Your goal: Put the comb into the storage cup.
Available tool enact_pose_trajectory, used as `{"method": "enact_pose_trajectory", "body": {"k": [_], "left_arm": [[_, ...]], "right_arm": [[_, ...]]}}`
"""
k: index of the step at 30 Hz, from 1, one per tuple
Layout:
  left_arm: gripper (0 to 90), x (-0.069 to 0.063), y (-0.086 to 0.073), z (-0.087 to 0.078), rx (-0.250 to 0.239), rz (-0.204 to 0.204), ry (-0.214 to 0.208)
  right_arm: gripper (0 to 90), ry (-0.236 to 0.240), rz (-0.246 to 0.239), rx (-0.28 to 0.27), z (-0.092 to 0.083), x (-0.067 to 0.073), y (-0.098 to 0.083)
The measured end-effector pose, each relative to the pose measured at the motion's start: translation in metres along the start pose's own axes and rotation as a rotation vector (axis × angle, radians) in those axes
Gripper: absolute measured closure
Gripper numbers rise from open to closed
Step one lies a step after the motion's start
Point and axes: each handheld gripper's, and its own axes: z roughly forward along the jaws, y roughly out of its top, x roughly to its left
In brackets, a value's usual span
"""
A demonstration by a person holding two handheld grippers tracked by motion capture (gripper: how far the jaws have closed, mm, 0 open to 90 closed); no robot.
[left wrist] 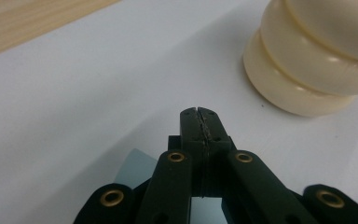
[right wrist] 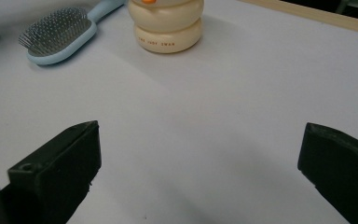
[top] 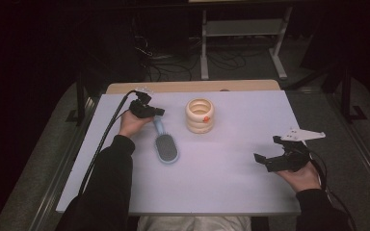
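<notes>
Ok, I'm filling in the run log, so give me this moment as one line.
left gripper: shut on hairbrush handle | right gripper: open, holds nothing | cream container: upright, untouched | table

sleeves [top: 107, 183]: black, long; left hand-held gripper [top: 147, 109]: black, brass rivets, black cable

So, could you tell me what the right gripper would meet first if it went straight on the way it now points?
Probably the cream ribbed container: the right gripper, jaws open, faces it across bare table. The blue hairbrush lies off to the side. Depth is uncertain.
</notes>
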Motion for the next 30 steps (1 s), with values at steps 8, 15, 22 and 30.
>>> {"method": "enact_pose_trajectory", "body": {"k": [8, 15, 22, 30], "left_arm": [[90.0, 0.003, -0.004, 0.011, 0.015, -0.008, 0.018], [90.0, -0.001, -0.009, 0.016, 0.046, 0.019, 0.027], [90.0, 0.002, -0.012, 0.012, 0.084, 0.031, 0.039], [90.0, 0.006, -0.02, 0.004, 0.089, 0.023, 0.049]], "right_arm": [[0.0, 0.001, -0.001, 0.002, 0.0, 0.0, 0.0], [0.0, 0.003, -0.004, 0.01, 0.002, 0.0, 0.0], [0.0, 0.001, -0.008, 0.016, 0.003, 0.001, 0.0], [0.0, -0.001, -0.013, 0.027, 0.004, 0.001, 0.0]]}}
